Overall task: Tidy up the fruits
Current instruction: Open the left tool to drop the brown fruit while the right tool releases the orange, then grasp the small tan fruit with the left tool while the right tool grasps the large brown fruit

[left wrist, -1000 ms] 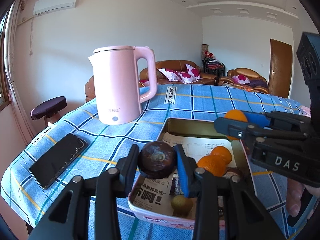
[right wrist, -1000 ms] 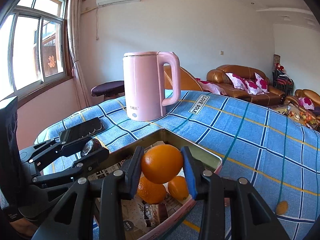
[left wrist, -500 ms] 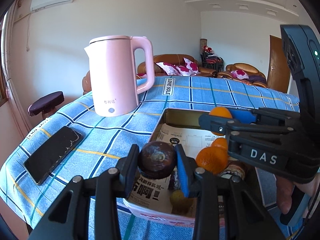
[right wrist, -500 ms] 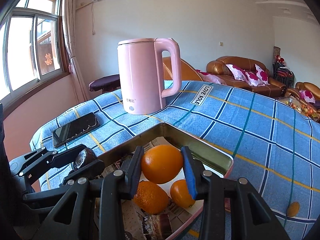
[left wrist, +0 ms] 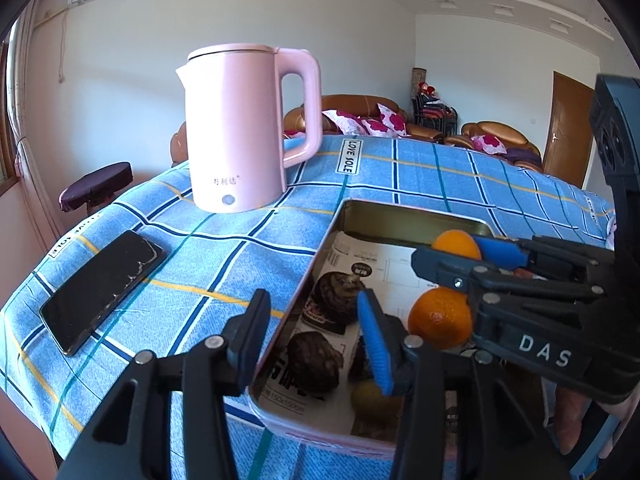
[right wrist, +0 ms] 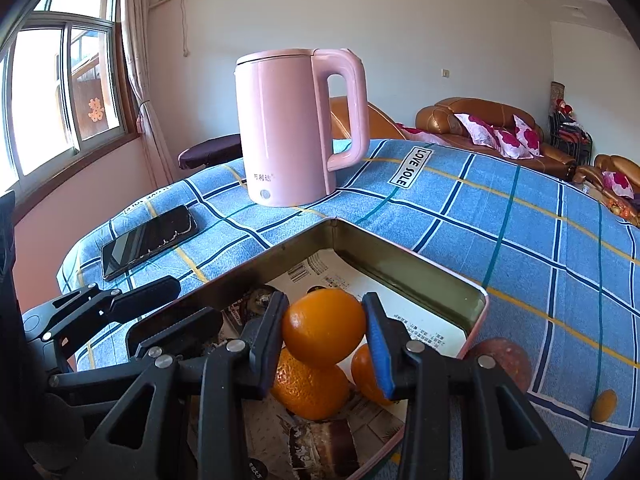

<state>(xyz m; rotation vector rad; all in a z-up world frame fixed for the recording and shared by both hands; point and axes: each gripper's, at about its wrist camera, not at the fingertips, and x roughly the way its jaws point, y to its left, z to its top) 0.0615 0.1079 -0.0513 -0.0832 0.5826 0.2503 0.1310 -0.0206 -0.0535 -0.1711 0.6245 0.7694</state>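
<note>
1. Since a second ago: dark brown fruit [left wrist: 314,362] gone from between left gripper [left wrist: 314,334] pads, now lying in the tin tray [left wrist: 320,248] on the printed paper lining, below and between the fingers. Jaws just been opening; gap wide, nothing pressed.
2. Right gripper [right wrist: 326,334] clamped on an orange [right wrist: 323,328], lower over the tray than before.
3. Orange near-round, no clear long axis; skin glossy, bright, finely pitted. Held above two more oranges [right wrist: 308,388] resting in the tray, just above or touching the nearer one; cannot tell which.
4. Dark fruit roundish, rough and dull; a second similar one [left wrist: 338,294] further in, stem end up. Small yellow-green fruit [left wrist: 368,396] near the front wall.
5. Tray: rectangular, long axis running away from the left camera, pinkish outside, on blue checked cloth [left wrist: 440,176].
6. Both grippers angled downward over the tray, right one crossing from the side in the left view. Fingers of a hand [left wrist: 572,420] under its handle.
7. Pink kettle [left wrist: 236,132] upright beyond the tray; phone [left wrist: 102,290] flat on the cloth, well apart.
</note>
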